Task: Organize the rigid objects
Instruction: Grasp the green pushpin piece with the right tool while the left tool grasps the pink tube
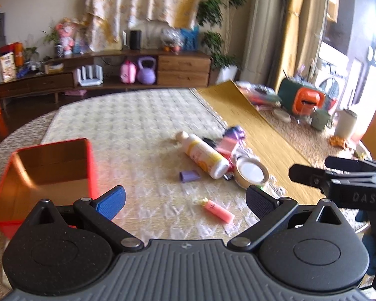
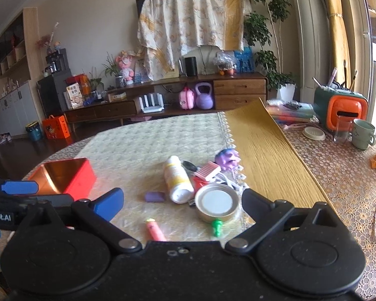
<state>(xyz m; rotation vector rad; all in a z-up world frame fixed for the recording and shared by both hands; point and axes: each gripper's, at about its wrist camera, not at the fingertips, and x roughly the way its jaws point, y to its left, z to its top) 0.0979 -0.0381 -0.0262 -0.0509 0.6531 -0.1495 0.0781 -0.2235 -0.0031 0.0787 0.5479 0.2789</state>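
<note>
Red tin (image 1: pixel 45 175) at 9 o'clock: empty. Bottle (image 1: pixel 205 156), tape roll (image 1: pixel 250 171), pink marker (image 1: pixel 219 210): unsorted. Left gripper (image 1: pixel 185 200), right gripper (image 2: pixel 183 204): spread, holding nothing.

L gripper (image 1: pixel 185 202) open — red box (image 1: pixel 89 165) nearby.

pink marker (image 2: pixel 156 231) half hidden, purple toy (image 1: pixel 234 131) blurred

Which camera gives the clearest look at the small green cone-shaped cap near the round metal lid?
The right wrist view. There the small green cone-shaped cap lies fully visible and sharp just in front of the round metal lid. In the left wrist view only a green sliver shows beside the lid, mostly hidden behind the left gripper's finger.
</note>
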